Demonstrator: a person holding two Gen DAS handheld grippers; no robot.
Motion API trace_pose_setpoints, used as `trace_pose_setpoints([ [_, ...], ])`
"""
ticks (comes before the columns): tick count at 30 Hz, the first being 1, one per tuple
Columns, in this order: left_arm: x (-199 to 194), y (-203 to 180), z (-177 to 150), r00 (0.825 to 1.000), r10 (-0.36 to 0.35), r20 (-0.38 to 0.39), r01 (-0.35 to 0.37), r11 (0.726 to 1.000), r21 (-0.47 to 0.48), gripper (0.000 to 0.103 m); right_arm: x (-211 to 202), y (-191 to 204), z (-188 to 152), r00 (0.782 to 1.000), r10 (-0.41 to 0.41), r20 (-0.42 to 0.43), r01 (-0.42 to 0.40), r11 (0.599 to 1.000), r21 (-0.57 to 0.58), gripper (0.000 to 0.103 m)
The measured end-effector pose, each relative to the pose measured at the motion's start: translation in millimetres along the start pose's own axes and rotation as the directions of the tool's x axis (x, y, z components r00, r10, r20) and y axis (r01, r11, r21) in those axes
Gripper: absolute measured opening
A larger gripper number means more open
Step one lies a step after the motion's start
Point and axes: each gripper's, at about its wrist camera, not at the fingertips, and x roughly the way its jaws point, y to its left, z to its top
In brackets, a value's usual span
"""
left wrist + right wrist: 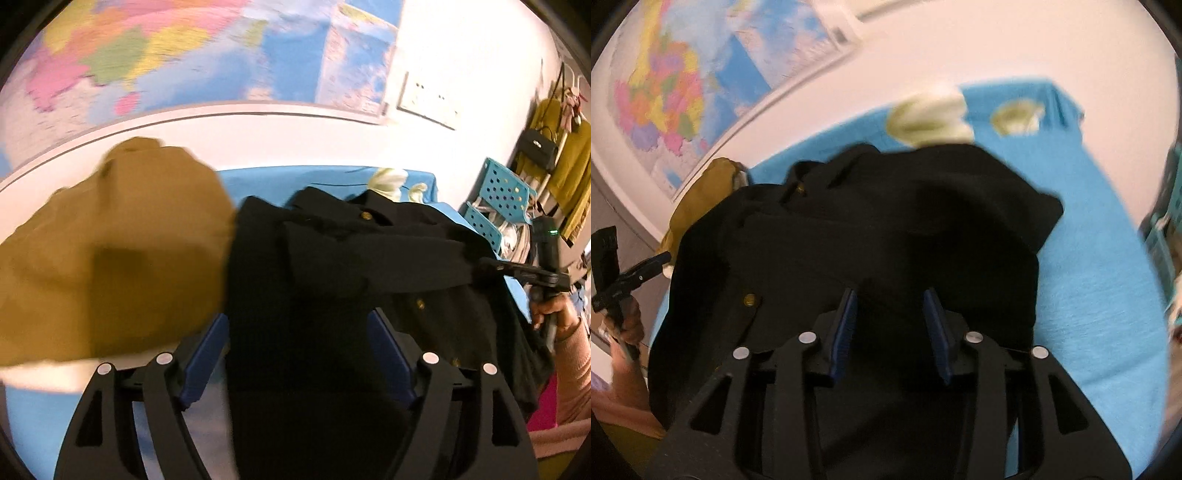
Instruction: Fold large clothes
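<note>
One black coat (886, 229), one mustard garment (110, 251) and two pale bundles (931, 118) on blue-covered table (1089, 258), wall map (147, 55) behind; left gripper (299, 332) and right gripper (890, 321) both released.

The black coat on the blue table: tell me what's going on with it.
A person with a tool in each hand is folding the black coat on the blue table. Both the left tool and the right tool are open above the coat, gripping nothing. A mustard garment lies bunched beside it.

Black coat (886, 236), brass buttons, folded on blue tablecloth (1089, 258).
</note>
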Motion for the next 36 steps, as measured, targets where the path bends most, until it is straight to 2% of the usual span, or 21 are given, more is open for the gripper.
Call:
trace_pose_setpoints([
  [3,-14,19,-13,1.000,0.009,0.007,-0.009,0.999,-0.040,0.076,-11,57,-2,0.991,0.135,-0.014,-0.136,0.982,-0.130,0.049],
  [5,-18,28,-19,1.000,-0.002,0.011,0.003,0.998,-0.067,0.076,-3,100,-9,0.967,0.245,-0.075,-0.255,0.946,-0.202,0.054],
  [6,-19,31,-21,1.000,-0.006,0.013,0.007,0.997,-0.077,0.077,7,125,-15,0.945,0.303,-0.120,-0.324,0.919,-0.225,0.059],
  [8,-21,34,-27,1.000,-0.013,0.016,0.014,0.996,-0.089,0.077,30,166,-26,0.888,0.402,-0.222,-0.449,0.862,-0.236,0.059],
  [9,-21,36,-29,1.000,-0.020,0.016,0.021,0.995,-0.093,0.076,45,191,-35,0.847,0.450,-0.284,-0.517,0.823,-0.236,0.059],
  [12,-21,39,-32,0.999,-0.040,0.015,0.041,0.994,-0.102,0.077,85,241,-55,0.764,0.495,-0.413,-0.613,0.757,-0.227,0.063],
  [15,-21,45,-37,0.998,-0.060,0.013,0.061,0.992,-0.110,0.077,122,269,-68,0.731,0.479,-0.486,-0.628,0.752,-0.203,0.063],
  [17,-22,48,-40,0.997,-0.069,0.021,0.071,0.990,-0.119,0.077,137,279,-73,0.720,0.469,-0.511,-0.626,0.758,-0.186,0.058],
  [18,-23,49,-42,0.997,-0.077,0.024,0.079,0.989,-0.126,0.077,140,284,-74,0.706,0.487,-0.514,-0.645,0.742,-0.184,0.042],
  [19,-24,53,-45,0.996,-0.082,0.025,0.084,0.987,-0.136,0.077,140,287,-71,0.706,0.492,-0.510,-0.648,0.739,-0.183,0.030],
  [20,-25,56,-46,0.996,-0.082,0.026,0.085,0.986,-0.144,0.077,136,288,-64,0.692,0.523,-0.498,-0.669,0.723,-0.170,0.020],
  [21,-27,58,-48,0.996,-0.084,0.029,0.087,0.985,-0.146,0.077,130,289,-54,0.674,0.558,-0.483,-0.695,0.701,-0.160,0.004],
  [22,-30,61,-49,0.995,-0.090,0.037,0.094,0.984,-0.148,0.077,121,290,-47,0.674,0.574,-0.465,-0.703,0.691,-0.166,0.004],
  [24,-38,68,-48,0.992,-0.108,0.058,0.116,0.980,-0.160,0.077,94,297,-20,0.690,0.594,-0.414,-0.710,0.667,-0.227,0.004],
  [26,-51,77,-45,0.986,-0.134,0.096,0.149,0.973,-0.178,0.077,62,298,15,0.729,0.589,-0.348,-0.682,0.670,-0.294,0.004],
  [27,-58,82,-43,0.982,-0.148,0.117,0.168,0.968,-0.187,0.077,55,298,28,0.749,0.576,-0.327,-0.661,0.679,-0.320,0.004],
  [28,-66,87,-40,0.976,-0.167,0.143,0.193,0.961,-0.198,0.077,41,294,47,0.788,0.543,-0.291,-0.616,0.699,-0.363,0.004],
  [30,-75,91,-35,0.969,-0.172,0.175,0.207,0.957,-0.205,0.078,22,283,69,0.816,0.513,-0.265,-0.577,0.722,-0.381,0.004],
  [33,-77,80,-30,0.966,-0.175,0.189,0.204,0.967,-0.149,0.078,-4,254,96,0.892,0.413,-0.183,-0.451,0.787,-0.422,0.004],
  [34,-73,73,-29,0.968,-0.174,0.180,0.198,0.972,-0.127,0.078,-7,243,102,0.908,0.380,-0.177,-0.419,0.805,-0.421,0.005],
  [36,-56,57,-30,0.974,-0.185,0.132,0.196,0.978,-0.075,0.078,-4,226,101,0.924,0.332,-0.190,-0.383,0.823,-0.419,0.006],
])
